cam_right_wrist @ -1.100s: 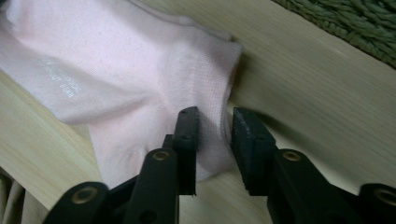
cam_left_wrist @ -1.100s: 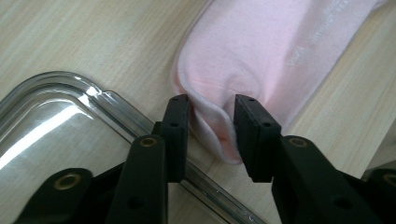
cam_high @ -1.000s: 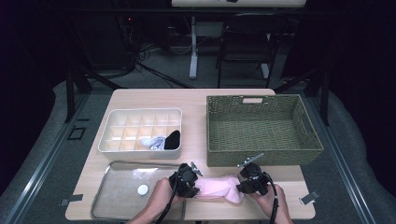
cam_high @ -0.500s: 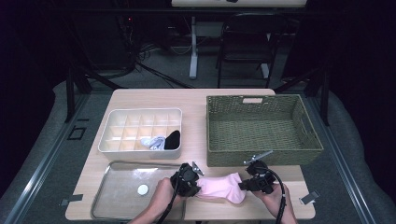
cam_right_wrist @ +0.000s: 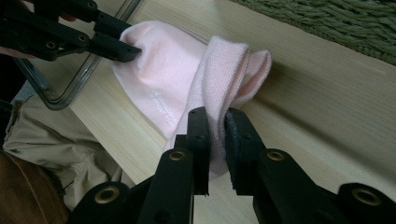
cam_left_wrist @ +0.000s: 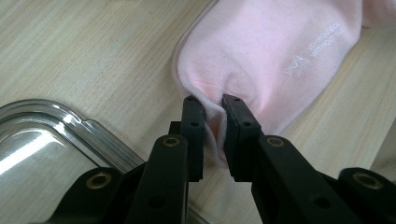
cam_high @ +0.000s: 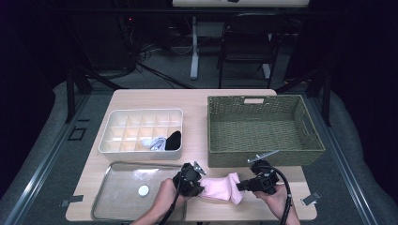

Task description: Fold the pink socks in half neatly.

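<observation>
The pink sock (cam_high: 219,188) lies on the desk (cam_high: 155,98) near its front edge, between the clear tray (cam_high: 110,197) and the front wall of the woven basket (cam_high: 263,157). The left gripper (cam_left_wrist: 212,105) is clamped on one end of it. The right gripper (cam_right_wrist: 215,116) is clamped on the folded ribbed cuff at the other end.

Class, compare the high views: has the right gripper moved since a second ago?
Yes. The right gripper has shifted right along the front of the green basket, stretching the pink sock away from the left gripper.
</observation>
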`<control>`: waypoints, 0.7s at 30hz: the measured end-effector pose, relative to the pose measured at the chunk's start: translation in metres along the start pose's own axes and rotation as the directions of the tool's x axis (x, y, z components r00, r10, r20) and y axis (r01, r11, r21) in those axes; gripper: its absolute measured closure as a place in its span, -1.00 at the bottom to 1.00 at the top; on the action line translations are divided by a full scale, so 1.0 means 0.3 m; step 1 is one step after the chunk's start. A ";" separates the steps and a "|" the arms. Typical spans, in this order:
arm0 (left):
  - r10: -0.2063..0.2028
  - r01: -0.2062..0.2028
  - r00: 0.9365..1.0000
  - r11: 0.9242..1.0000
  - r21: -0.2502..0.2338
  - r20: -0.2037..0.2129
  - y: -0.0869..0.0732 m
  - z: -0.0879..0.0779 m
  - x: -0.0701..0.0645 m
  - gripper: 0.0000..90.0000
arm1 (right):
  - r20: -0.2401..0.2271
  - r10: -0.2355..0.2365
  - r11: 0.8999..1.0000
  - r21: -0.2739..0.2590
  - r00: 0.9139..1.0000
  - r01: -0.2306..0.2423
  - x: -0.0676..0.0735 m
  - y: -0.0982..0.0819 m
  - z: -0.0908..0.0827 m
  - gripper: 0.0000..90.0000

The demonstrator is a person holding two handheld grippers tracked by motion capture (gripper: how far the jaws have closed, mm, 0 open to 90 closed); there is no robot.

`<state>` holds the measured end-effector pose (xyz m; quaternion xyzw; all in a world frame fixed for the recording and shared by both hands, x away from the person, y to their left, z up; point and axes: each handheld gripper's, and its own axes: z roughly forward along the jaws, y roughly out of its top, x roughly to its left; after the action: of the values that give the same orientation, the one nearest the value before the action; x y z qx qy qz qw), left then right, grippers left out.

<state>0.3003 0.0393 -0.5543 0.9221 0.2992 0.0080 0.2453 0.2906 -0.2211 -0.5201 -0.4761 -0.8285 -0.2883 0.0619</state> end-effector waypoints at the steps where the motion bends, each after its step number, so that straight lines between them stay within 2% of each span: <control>1: -0.004 0.004 1.000 1.000 -0.003 0.002 0.000 0.001 0.000 0.77 | -0.003 0.006 1.000 -0.012 1.000 -0.006 0.004 0.000 0.001 0.80; 3: -0.007 0.007 1.000 1.000 -0.003 0.006 0.002 0.001 0.000 0.76 | -0.009 -0.003 1.000 -0.011 1.000 0.003 0.012 0.003 -0.001 0.80; 9: -0.012 0.012 1.000 1.000 -0.004 0.012 0.003 0.003 0.003 0.77 | 0.017 -0.040 0.999 -0.018 0.999 0.040 0.057 0.018 0.013 0.80; 15: -0.014 0.014 1.000 1.000 -0.005 0.026 0.005 0.006 0.000 0.77 | 0.006 -0.068 0.997 -0.033 0.998 0.068 0.100 0.033 0.034 0.80; 21: -0.023 0.024 0.999 1.000 -0.014 0.035 0.008 0.010 -0.007 0.77 | 0.040 -0.100 0.995 -0.011 0.994 0.101 0.136 0.054 0.062 0.80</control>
<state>0.3003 0.0350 -0.5555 0.9167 0.3058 -0.0086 0.2571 0.2851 -0.1743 -0.5134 -0.4399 -0.8504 -0.2871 0.0278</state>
